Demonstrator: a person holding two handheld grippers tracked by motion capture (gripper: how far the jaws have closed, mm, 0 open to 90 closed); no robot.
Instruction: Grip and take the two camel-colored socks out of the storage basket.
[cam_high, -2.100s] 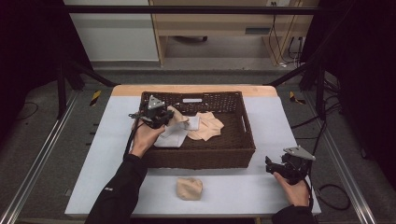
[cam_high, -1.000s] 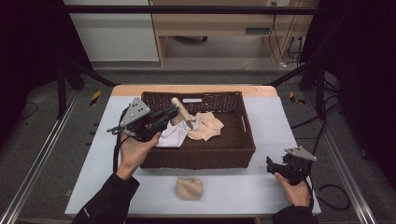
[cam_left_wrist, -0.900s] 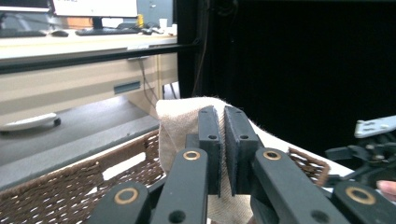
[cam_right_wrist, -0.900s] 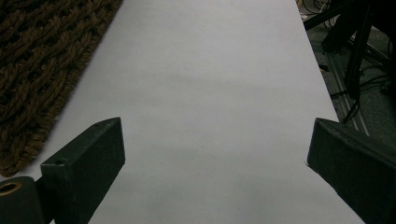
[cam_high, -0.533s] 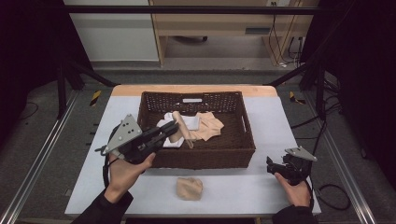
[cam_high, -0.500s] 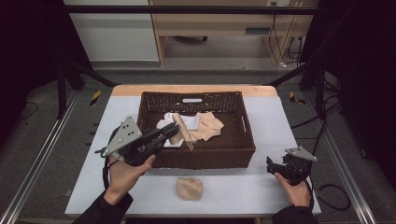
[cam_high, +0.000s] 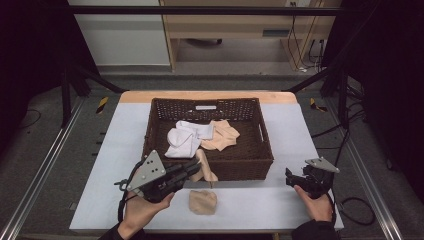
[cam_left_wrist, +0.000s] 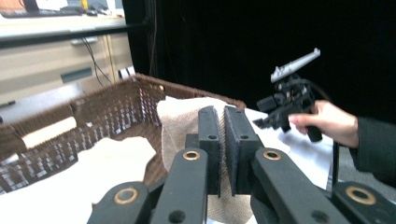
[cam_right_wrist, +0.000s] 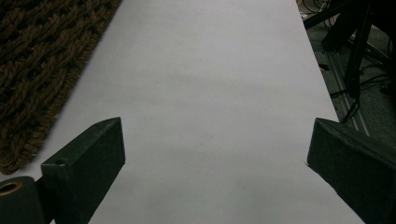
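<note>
Between the closed left tongs (cam_left_wrist: 223, 140) hangs a beige sock (cam_high: 205, 169).

The basket (cam_high: 260, 160) is dark brown woven wicker, rough and matt, its plaited strands coarse in the right gripper view (cam_right_wrist: 42, 65). The beige sock (cam_high: 204, 170) clamped in the left tongs (cam_high: 192, 171) is soft knit cloth with a fine ribbed texture, matt. Those tongs are matt black plastic with brass-coloured metal rivets, topped by a dull grey metal plate. The white sock (cam_high: 182, 140) in the basket is soft matt cloth, like the beige socks (cam_high: 222, 137) beside it and the balled beige sock (cam_high: 203, 201). The desk (cam_high: 120, 140) is covered in smooth, matt, pale grey sheet; a light wooden edge shows at its far side
</note>
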